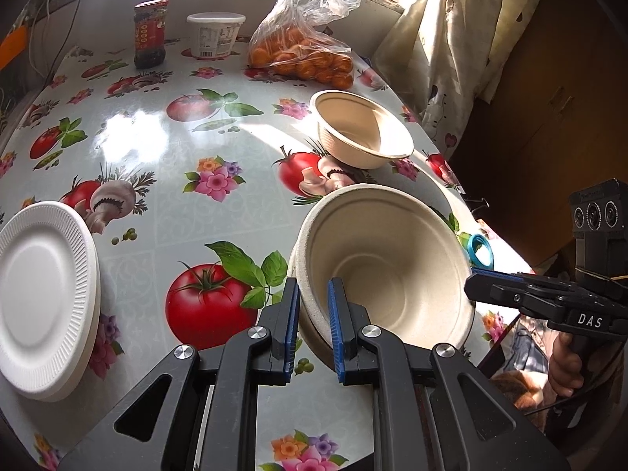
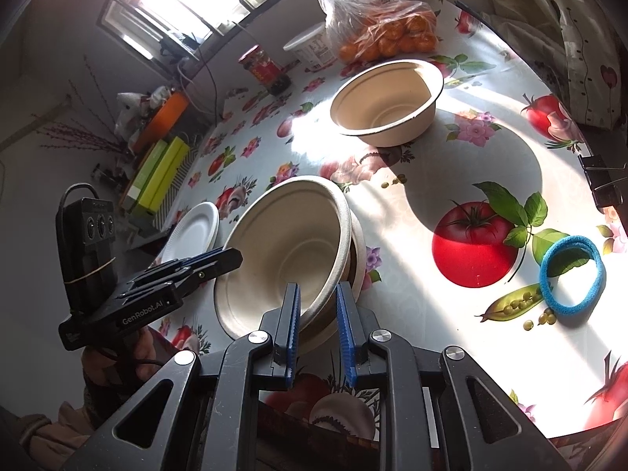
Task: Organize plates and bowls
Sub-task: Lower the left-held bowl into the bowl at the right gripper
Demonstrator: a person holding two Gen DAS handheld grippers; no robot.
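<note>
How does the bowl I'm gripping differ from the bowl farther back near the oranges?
The gripped bowl is tilted up on its side; the far bowl sits upright on the table. The gripped bowl has the left gripper and right gripper at its rim and seems nested with another bowl; the far bowl stands alone, untouched, in sunlight. Both are plain beige, empty and similar in shape.

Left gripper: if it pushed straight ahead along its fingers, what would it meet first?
The left gripper already has the tilted bowl stack's near rim between its fingers. Pushed on, it would likely run deeper onto that rim and wall. The lone bowl lies further beyond; depth is unclear.
</note>
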